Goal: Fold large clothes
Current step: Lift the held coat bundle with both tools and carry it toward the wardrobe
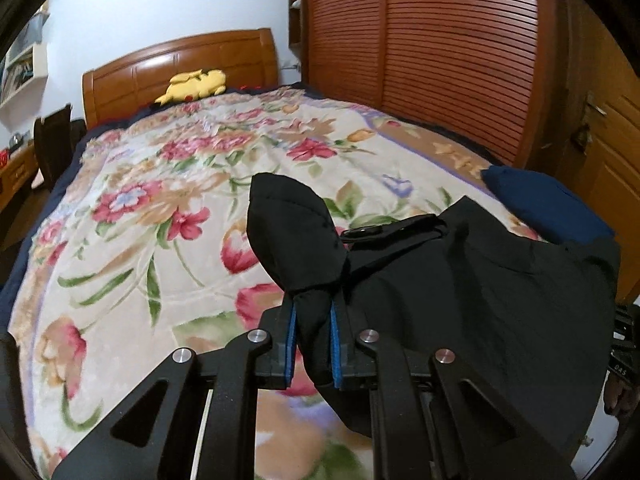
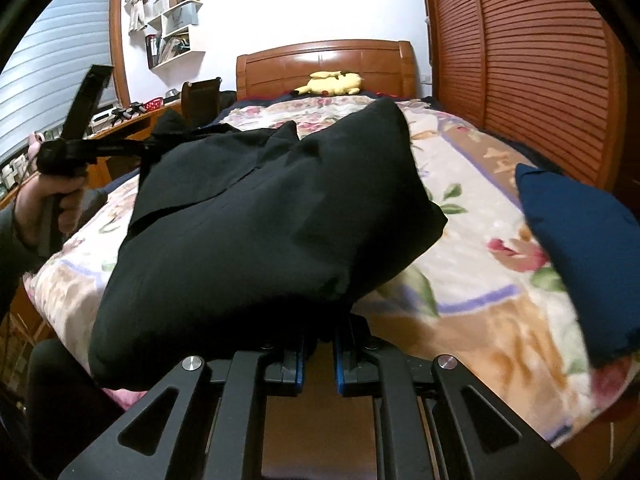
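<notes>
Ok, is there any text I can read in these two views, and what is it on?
"DAS": faint, on a black part at the right edge of the left wrist view; I cannot tell what the part is.
Books on the shelf: too small to read.
Garment and blanket: no text.

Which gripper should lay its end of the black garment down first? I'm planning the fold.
Probably the left gripper: it pinches a narrow tip of the black garment over bare floral blanket; the right gripper is buried under bulk.
</notes>
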The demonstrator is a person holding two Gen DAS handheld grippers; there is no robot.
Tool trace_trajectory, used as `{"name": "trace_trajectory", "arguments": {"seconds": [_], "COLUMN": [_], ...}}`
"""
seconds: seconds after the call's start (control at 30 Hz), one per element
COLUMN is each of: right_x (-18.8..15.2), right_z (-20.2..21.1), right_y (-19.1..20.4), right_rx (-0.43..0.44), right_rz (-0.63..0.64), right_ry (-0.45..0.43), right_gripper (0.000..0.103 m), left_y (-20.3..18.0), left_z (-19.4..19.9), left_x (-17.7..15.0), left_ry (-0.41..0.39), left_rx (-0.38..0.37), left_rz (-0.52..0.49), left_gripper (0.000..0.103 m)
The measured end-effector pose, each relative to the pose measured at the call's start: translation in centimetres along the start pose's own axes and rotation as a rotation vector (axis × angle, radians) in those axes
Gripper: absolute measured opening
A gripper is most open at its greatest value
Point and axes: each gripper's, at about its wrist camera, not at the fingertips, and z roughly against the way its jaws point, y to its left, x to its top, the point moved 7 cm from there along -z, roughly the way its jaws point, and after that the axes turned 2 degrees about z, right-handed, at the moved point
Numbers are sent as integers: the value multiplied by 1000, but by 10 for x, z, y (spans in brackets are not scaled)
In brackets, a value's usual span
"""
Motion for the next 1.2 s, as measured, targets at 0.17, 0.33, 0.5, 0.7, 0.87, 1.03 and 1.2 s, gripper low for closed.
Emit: {"name": "trace_trajectory", "arguments": {"seconds": [0.17, 0.33, 0.5, 0.7, 0.87, 1.03, 1.2], "right_x": [0, 2, 4, 6, 11, 13, 18], "right_z": [19, 35, 51, 74, 91, 101, 121], "right_y": [-3, -13, -22, -30, -36, -51, -78], "right_rx": [-12, -26, -62, -99, -134, -170, -225], "right_rz": [8, 5, 21, 29, 36, 34, 10], "right_ry": [-16, -45, -61, -72, -89, -98, -121], "right_gripper": [10, 10, 10, 10, 10, 10, 9], "left_y": [-24, -47, -68, -97, -117, -141, -190], "left_z": [21, 35, 37, 47, 42, 25, 9], "left_x": [8, 18, 28, 42, 50, 65, 93], "left_ry": [-21, -50, -65, -94, -102, -98, -121], "left_rx": [19, 26, 30, 15, 3, -19, -62], "left_rz": [-49, -80, -102, -131, -147, -127, -129], "left_gripper": [14, 14, 14, 14, 14, 14, 14]}}
